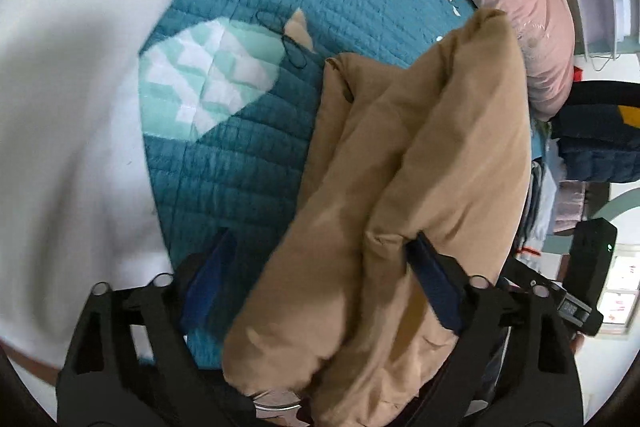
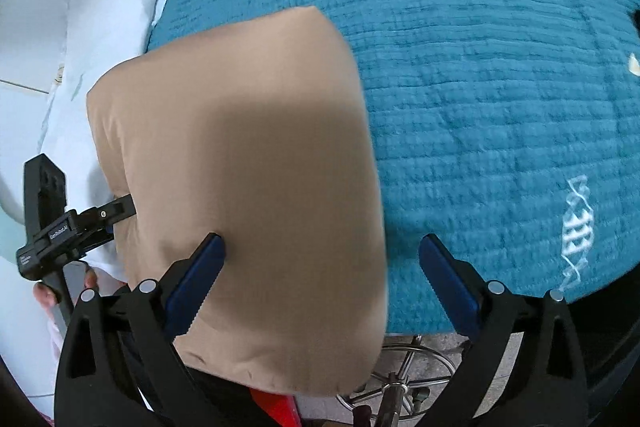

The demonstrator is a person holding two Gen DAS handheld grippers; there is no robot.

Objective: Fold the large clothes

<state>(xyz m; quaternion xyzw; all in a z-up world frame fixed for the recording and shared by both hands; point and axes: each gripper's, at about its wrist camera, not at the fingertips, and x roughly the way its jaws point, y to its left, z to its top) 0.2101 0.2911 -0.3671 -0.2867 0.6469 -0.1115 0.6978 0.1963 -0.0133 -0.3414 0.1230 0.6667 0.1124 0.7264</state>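
Between our right claw (image 2: 322,247), fingers spread wide and pressing on nothing, the folded tan garment (image 2: 240,187) lies at the near edge of the bed (image 2: 500,107), its long axis running away from us and its bulk toward the left finger. Our left claw (image 1: 320,251) also stands wide, the bundle draped loosely between its fingers (the right finger (image 1: 432,279) touches cloth, no squeeze that we can see). We judge both hands equally near; open teal quilt lies to the right, while pillows (image 2: 108,27) crowd the left.
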